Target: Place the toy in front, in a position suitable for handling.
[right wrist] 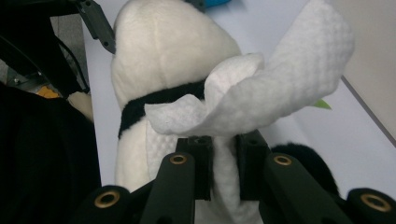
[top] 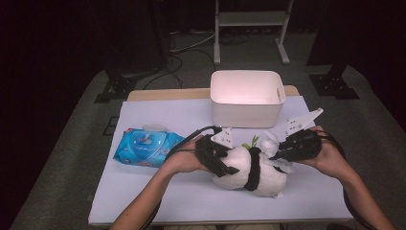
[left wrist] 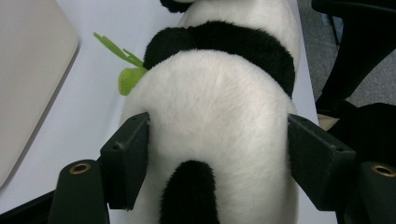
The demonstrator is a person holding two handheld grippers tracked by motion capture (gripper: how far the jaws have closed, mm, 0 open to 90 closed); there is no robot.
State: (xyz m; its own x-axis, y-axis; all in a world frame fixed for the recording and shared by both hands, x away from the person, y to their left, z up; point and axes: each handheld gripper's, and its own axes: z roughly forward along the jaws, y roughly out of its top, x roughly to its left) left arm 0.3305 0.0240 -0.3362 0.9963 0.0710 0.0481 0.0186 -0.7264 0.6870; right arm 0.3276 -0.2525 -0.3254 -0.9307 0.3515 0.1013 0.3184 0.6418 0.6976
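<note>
Near the front of the desk [top: 158, 191], between two hand-held grippers: black-and-white panda plush [top: 261, 175], lying on its side. Left gripper [left wrist: 217, 158] spread wide around the plush's rump, pads pressing into the fur on both sides. Right gripper [right wrist: 223, 163] nearly pressed together, pinching a white wipe [right wrist: 280, 93], loose end flopping over the panda's black band. Behind, white bin [top: 246, 115]; to the left, blue wipes pack [top: 146, 146]. Likely risks: could lose the wipe if fur drags on it, since only a thin fold sits between the pads; could let the soft body squirm out of the left hold under a hard rub; might shove the toy toward the desk's front edge, or snag the green leaf sprig [left wrist: 128, 77].
</note>
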